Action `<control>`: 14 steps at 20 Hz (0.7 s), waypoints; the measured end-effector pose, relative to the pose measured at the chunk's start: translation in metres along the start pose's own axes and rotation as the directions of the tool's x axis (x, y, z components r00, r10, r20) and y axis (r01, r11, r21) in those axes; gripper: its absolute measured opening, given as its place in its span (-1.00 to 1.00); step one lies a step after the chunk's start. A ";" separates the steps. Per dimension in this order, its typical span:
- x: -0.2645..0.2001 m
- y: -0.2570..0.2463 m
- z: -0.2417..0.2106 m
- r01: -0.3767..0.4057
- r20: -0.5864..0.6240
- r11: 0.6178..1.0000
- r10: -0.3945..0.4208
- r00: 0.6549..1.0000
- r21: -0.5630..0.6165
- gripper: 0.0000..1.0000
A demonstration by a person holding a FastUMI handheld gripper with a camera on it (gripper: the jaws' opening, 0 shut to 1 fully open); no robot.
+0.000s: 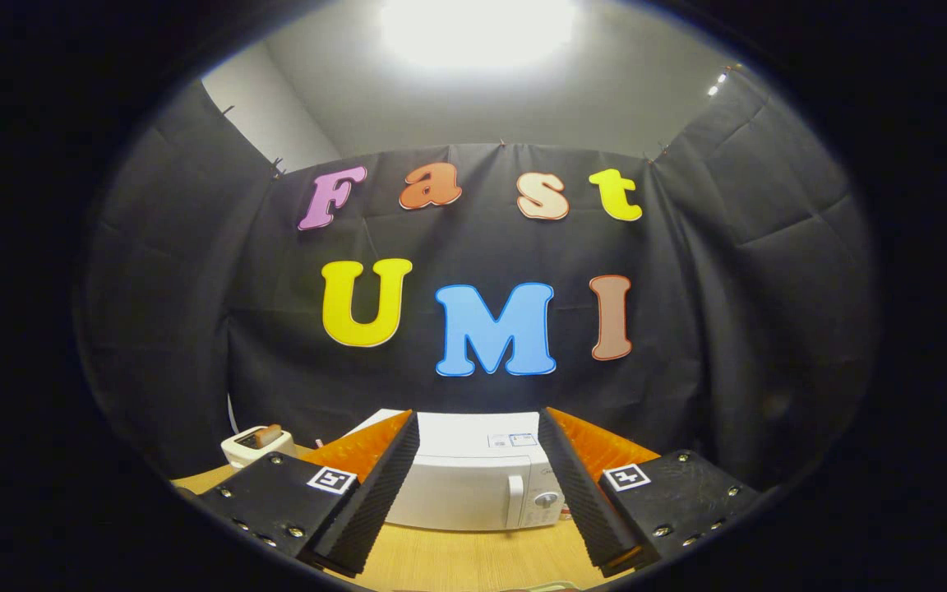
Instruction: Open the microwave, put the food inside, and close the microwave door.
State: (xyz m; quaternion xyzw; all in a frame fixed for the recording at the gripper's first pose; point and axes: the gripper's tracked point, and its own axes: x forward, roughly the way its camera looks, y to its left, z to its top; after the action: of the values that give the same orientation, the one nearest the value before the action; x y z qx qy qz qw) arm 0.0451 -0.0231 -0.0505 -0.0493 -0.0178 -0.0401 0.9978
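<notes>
A white microwave (473,485) stands on the wooden table (457,559), straight ahead beyond my fingers, its door shut. A vertical handle (515,501) and a round knob (549,498) sit at the right side of its front. My gripper (478,493) is open, fingers spread wide with nothing between them, held some way back from the microwave. To the left of the microwave, past the left finger, a small white container (256,444) holds a brownish piece of food (268,433).
The wooden table runs from under my fingers up to the microwave. Black cloth walls close the booth behind and on both sides. A thin white cable (231,415) rises behind the food container.
</notes>
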 end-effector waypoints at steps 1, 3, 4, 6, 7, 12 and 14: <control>0.008 -0.004 -0.010 0.009 -0.005 1.000 -0.009 1.000 -0.004 0.87; 0.025 -0.014 -0.032 0.025 -0.007 1.000 -0.025 1.000 -0.010 0.87; 0.033 -0.018 -0.046 0.030 -0.014 1.000 -0.030 0.999 -0.010 0.87; 0.051 -0.025 -0.077 0.033 -0.038 0.999 -0.034 0.999 -0.010 0.87; 0.060 -0.029 -0.090 0.035 -0.046 0.999 -0.036 0.998 -0.013 0.87; 0.096 -0.048 -0.157 0.060 -0.119 0.997 -0.064 0.991 -0.038 0.88; 0.107 -0.052 -0.177 0.066 -0.140 0.997 -0.072 0.988 -0.046 0.88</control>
State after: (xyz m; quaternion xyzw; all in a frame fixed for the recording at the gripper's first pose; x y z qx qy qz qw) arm 0.1525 -0.1011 -0.2170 -0.0661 0.0522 -0.0785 0.9934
